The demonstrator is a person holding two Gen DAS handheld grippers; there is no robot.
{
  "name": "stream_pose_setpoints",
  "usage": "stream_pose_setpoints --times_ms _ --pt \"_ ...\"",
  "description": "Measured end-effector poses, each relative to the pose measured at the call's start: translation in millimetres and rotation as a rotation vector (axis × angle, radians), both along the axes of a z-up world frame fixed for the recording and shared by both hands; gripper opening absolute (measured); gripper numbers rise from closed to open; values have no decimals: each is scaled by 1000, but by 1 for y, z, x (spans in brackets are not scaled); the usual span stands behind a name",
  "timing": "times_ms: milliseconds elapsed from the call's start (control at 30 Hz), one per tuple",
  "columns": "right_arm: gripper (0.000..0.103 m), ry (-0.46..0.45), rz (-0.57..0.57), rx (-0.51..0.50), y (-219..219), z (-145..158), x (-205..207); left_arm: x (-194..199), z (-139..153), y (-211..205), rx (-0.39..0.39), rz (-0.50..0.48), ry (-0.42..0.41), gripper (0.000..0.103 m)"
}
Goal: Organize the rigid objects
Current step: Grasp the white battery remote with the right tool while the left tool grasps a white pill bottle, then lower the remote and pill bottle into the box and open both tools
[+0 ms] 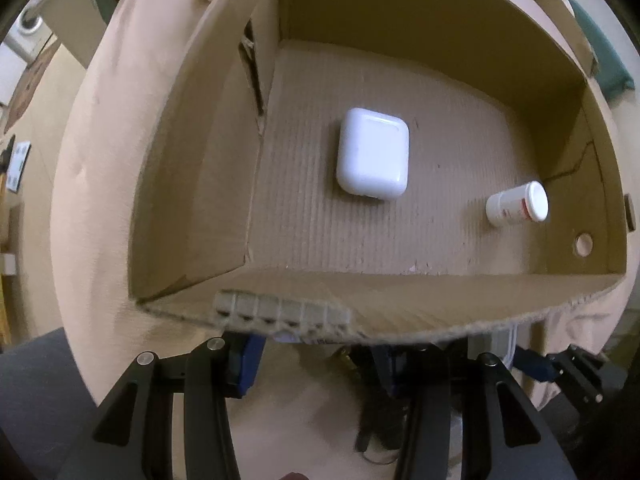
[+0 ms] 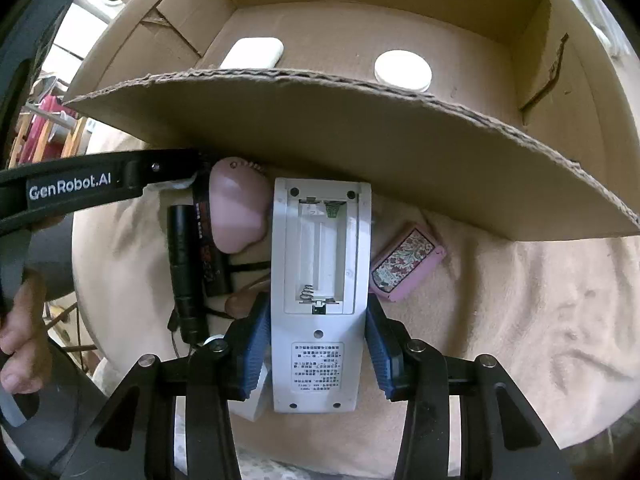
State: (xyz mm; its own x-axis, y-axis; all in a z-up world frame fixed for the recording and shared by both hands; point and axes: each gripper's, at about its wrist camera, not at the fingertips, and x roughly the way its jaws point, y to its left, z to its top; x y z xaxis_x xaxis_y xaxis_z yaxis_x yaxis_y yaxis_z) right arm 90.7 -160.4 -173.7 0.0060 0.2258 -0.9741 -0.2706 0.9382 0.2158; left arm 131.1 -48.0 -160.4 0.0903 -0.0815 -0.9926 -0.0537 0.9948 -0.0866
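a: what is sitting left of the white remote [image 2: 320, 292]?

b: a black flashlight [image 2: 184, 272] and a pink rounded object [image 2: 240, 208] are lying just left of it on the beige cloth [image 2: 520, 320]. the left hand-held gripper [image 1: 316, 360] is reaching in near them, its blue pads standing wide with nothing between.

a: and the remote itself?

b: it is lying back up, battery bay open, with the right hand-held gripper [image 2: 318, 344] pressing its blue pads on both sides. its far end is going under the near wall of the cardboard box [image 2: 360, 136].

a: right of the remote?

b: a pink floral case [image 2: 404, 264] is lying just beside it. beyond the remote, inside the box, a white earbud case [image 1: 373, 153] and a small white bottle [image 1: 517, 202] are resting well apart.
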Motion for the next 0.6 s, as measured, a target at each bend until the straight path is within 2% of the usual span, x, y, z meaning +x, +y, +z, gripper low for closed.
stream_pose_setpoints --times_ms 333,600 --pt "47 -47 17 0 3 13 -11 -23 19 -13 61 -70 -45 43" --pt "46 -173 43 -44 2 46 -39 -55 49 -13 92 -104 -115 43"
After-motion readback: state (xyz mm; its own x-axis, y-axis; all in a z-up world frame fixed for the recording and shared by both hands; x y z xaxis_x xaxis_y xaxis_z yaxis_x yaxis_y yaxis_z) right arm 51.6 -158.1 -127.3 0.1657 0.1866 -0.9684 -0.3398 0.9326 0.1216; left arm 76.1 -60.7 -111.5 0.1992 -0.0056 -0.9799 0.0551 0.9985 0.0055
